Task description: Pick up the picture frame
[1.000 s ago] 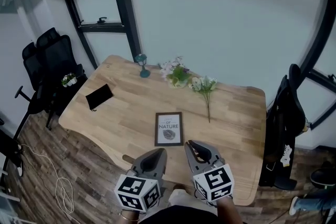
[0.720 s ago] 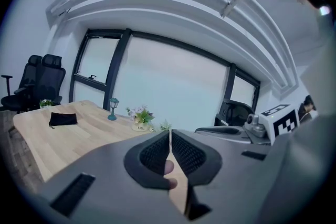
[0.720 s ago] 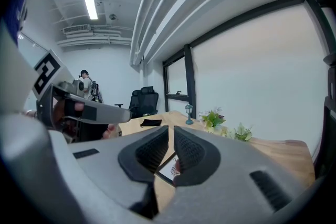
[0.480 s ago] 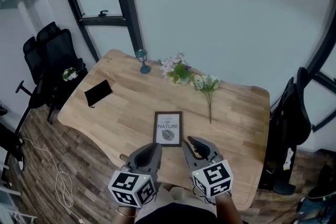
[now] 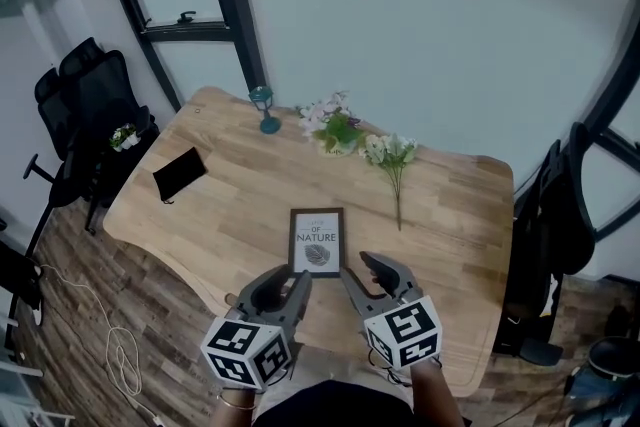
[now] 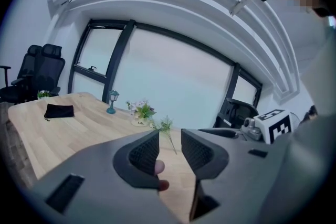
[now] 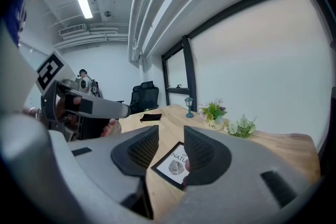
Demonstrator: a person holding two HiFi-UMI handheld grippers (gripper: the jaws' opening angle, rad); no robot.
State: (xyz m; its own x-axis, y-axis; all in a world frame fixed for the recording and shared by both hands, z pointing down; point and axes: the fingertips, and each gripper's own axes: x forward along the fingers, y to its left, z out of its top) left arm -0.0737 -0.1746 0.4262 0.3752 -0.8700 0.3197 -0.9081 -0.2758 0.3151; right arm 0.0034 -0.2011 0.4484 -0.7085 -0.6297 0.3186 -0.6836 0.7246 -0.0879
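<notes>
The picture frame (image 5: 316, 242), black-edged with a white "nature" print, lies flat on the wooden table (image 5: 450, 205) near its front edge. My left gripper (image 5: 275, 283) hovers just short of the frame's near left corner, and my right gripper (image 5: 368, 273) hovers beside its near right corner. Both sets of jaws have just been opening and stand apart with nothing between them. In the right gripper view the frame (image 7: 176, 162) shows through the gap of the right gripper (image 7: 171, 139). The left gripper (image 6: 169, 141) looks over bare wood, and the frame is hidden there.
A black pouch (image 5: 180, 175) lies at the table's left. A small teal lantern (image 5: 264, 108), a potted flower bunch (image 5: 335, 130) and a loose flower sprig (image 5: 392, 160) sit along the far side. A black office chair (image 5: 85, 115) stands left and a dark bag (image 5: 560, 215) right.
Both grippers have moved forward and down towards the frame. Their jaws, shut before, now stand open.
</notes>
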